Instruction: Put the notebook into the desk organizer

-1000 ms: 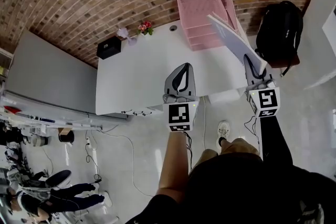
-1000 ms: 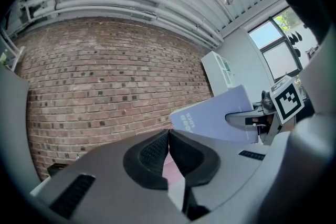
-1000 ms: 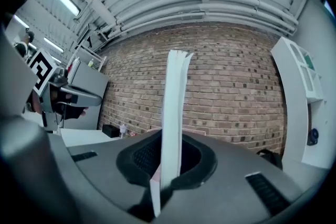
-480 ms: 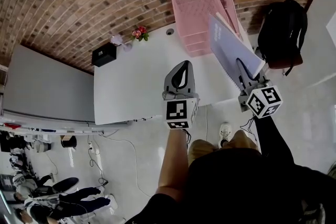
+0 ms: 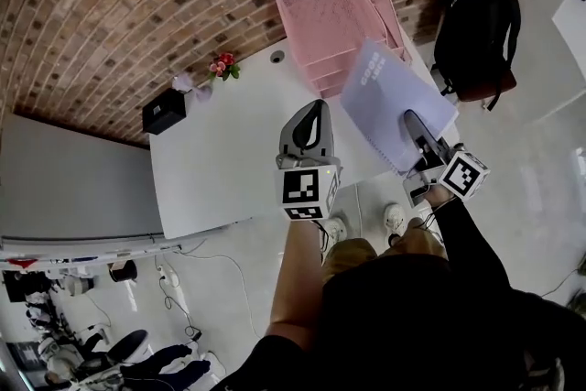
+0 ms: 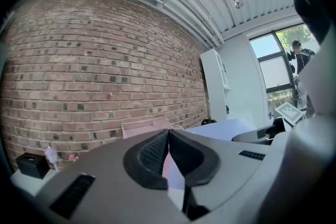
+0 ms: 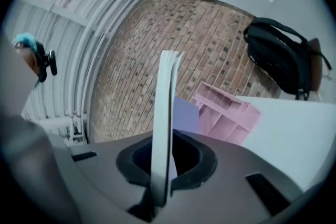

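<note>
Right claw (image 5: pixel 414 119) is clamped on the notebook's (image 5: pixel 394 96) edge, holding it above the surface (image 5: pixel 220 151) right by the pink organizer (image 5: pixel 330 9), probably to line it up with a slot. Left claw (image 5: pixel 313 108) is closed and empty.

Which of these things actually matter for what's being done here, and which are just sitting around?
Part of the job:
- notebook, clamped in the right gripper
- pink desk organizer

Just lying about:
- small black box
- flowers
- black backpack beside the desk
</note>
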The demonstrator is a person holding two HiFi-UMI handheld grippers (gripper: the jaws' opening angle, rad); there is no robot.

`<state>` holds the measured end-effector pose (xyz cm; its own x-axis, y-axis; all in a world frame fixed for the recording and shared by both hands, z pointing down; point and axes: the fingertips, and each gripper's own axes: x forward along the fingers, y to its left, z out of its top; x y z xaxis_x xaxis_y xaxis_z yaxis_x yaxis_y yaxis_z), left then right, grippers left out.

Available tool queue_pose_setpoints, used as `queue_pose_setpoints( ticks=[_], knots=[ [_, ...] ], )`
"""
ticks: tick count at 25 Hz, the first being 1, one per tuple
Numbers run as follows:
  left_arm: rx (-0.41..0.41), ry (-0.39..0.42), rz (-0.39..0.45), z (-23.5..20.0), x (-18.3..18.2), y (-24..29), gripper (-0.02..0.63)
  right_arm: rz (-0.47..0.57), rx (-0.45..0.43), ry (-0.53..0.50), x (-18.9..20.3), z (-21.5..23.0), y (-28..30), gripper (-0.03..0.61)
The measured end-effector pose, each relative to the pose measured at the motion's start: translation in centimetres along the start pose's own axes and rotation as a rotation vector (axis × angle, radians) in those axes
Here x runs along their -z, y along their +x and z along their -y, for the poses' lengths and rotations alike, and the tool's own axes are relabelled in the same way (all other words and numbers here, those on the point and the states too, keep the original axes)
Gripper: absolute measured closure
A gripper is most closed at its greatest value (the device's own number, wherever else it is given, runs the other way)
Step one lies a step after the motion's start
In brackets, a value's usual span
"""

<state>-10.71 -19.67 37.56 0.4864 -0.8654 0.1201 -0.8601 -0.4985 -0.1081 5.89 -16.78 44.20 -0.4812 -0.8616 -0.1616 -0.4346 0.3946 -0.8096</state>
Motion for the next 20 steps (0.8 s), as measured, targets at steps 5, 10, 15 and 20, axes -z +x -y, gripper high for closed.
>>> queue_pose_setpoints(
  ticks=[5,10,15,20],
  knots=[
    [0.062,-0.008,-0.018,-1.3,0.7,0.7,0.598,0.052,-0.059,0.210,2.5,0.7,-0.3,0.534],
    [0.093,-0.008,-0.048,-2.5,2.1,1.3,0.597,-0.022,-0.116,0.286,6.5,1.1,0.3,0.534],
    [0.106,-0.007,-0.081,-3.1,3.8,1.8,0.597,-0.114,-0.160,0.285,8.9,1.8,0.9,0.534],
    [0.085,-0.009,-0.108,-3.4,4.4,2.1,0.597,-0.249,-0.156,0.183,9.4,2.9,1.3,0.534]
  ],
)
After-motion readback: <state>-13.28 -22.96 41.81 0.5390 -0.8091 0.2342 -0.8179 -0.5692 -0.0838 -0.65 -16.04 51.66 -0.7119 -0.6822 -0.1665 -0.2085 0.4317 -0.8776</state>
